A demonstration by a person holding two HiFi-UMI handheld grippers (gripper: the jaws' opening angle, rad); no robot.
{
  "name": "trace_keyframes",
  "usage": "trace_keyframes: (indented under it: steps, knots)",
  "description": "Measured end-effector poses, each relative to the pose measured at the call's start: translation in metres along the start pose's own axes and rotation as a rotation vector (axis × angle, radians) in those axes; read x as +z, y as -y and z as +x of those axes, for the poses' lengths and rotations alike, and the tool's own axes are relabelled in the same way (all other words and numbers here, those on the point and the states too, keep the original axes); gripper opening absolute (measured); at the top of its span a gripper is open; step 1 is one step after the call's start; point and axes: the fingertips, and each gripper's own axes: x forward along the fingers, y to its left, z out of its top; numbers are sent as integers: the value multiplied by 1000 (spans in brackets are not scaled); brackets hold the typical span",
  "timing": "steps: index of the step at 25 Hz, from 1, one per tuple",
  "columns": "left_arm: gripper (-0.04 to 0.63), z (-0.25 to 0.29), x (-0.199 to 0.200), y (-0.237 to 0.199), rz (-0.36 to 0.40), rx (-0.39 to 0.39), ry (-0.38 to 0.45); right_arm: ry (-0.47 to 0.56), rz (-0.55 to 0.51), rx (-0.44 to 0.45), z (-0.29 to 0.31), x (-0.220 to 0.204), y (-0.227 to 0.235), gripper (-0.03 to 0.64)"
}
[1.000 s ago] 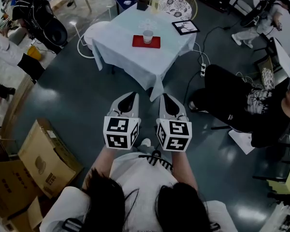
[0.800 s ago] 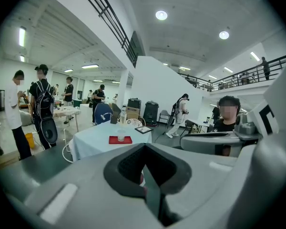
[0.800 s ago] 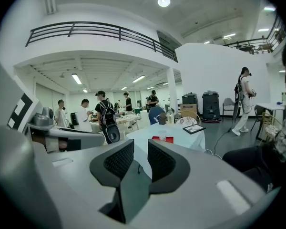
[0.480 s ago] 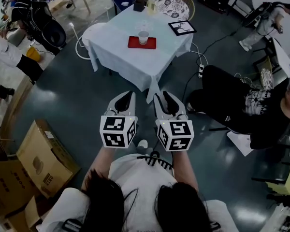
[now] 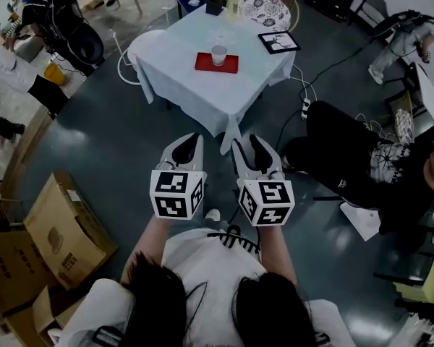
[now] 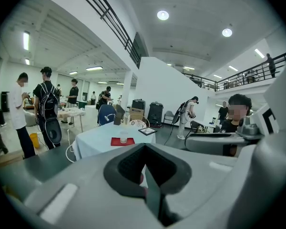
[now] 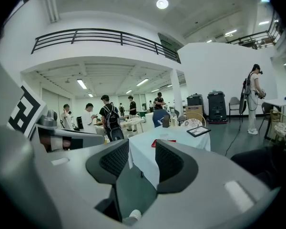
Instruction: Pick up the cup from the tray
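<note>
Both left hand-held gripper (image 5: 190, 139) and right hand-held gripper (image 5: 250, 141) (square-marked) face the cup (image 5: 218, 54).

1. We hold both grippers level and side by side, just apart, out in front of our chest.
2. Our left gripper (image 5: 192, 144) aims at 12 o'clock, leaning toward 1. Its jaws are pressed together and empty.
3. Our right gripper (image 5: 254, 149) aims at 12, leaning toward 11. Its jaws stand apart and empty.
4. Our left forearm (image 5: 150, 241) reaches in from 7 o'clock, our right forearm (image 5: 275, 248) from 5.
</note>
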Motion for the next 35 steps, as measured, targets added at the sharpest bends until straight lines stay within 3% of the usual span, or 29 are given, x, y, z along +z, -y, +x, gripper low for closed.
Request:
trace_keyframes:
  steps: [7, 19, 24, 35]
  knots:
    - [0, 22, 2, -20, -3, 1, -16, 9, 15, 30, 29, 6, 0, 198]
    - [0, 97, 7, -63, -9, -24, -98, -41, 15, -19, 110, 12, 31, 256]
    - [0, 134, 19, -98, -53, -5, -101, -130, 15, 15, 159, 0, 32, 261]
    - [0, 202, 56, -181, -77, 14, -105, -115, 11, -37, 252, 43, 40, 318]
